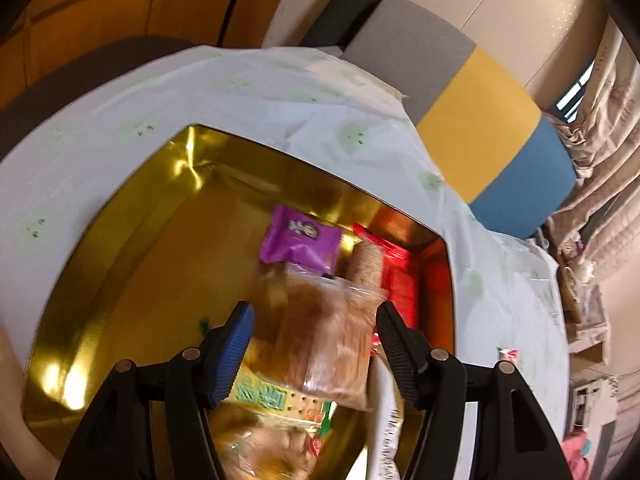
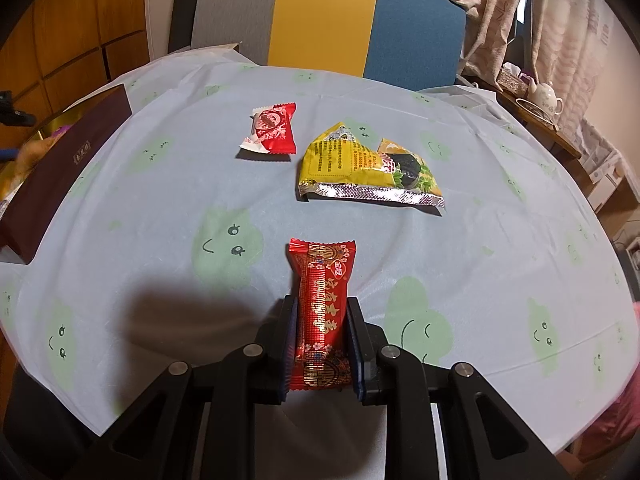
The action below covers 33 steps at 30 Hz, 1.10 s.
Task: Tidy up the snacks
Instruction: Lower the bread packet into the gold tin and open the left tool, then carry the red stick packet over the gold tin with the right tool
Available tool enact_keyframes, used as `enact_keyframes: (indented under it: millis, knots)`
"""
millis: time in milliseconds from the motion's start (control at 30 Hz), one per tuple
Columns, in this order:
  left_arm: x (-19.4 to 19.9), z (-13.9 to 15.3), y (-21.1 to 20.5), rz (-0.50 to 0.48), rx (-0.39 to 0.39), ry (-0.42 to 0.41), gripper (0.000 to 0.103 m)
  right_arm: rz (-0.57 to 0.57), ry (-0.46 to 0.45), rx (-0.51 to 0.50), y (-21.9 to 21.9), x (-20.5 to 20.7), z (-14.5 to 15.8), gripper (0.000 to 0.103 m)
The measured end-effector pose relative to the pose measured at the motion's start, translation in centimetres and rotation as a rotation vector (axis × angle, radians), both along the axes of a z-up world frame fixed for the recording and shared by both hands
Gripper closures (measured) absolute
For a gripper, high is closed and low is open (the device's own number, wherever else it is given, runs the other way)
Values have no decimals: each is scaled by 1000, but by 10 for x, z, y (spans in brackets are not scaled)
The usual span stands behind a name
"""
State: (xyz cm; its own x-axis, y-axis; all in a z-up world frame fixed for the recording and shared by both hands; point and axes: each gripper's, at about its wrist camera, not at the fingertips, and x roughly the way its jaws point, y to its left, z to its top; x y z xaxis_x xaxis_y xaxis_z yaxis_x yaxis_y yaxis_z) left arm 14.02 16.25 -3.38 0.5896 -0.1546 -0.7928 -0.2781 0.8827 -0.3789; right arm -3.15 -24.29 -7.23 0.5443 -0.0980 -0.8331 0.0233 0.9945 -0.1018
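Pale blue tablecloth with green cloud faces covers the table (image 2: 460,240). Your right claw (image 2: 322,340) is clamped on the long red foil-wrapped bar (image 2: 323,304), its long axis running toward 12 o'clock. The gold tray (image 1: 120,280) lies at 9 o'clock. Your left claw (image 1: 314,334) stands spread over the clear-wrapped brown pastry (image 1: 324,340) in that tray, pads not pressing it. Right hand carries next.
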Motion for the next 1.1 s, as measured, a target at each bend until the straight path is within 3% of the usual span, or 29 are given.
enact_keyframes:
  millis: [233,433,633,767,1100]
  knots:
    - [-26,9,-5,2,147,-34,39,1,2,-16,2,1,-1,79]
    - [-56,16,-25,-56,256,-65,39,-1,8,-29,5,1,0,79]
    - [-77,21,-41,-94,295,-90,39,-24,35,18,0,6,3,81]
    - [-87,21,-48,-119,299,-95,39,-10,64,116,2,14,8,81]
    - [-102,18,-45,-128,291,-97,39,228,69,246,81,34,37,81]
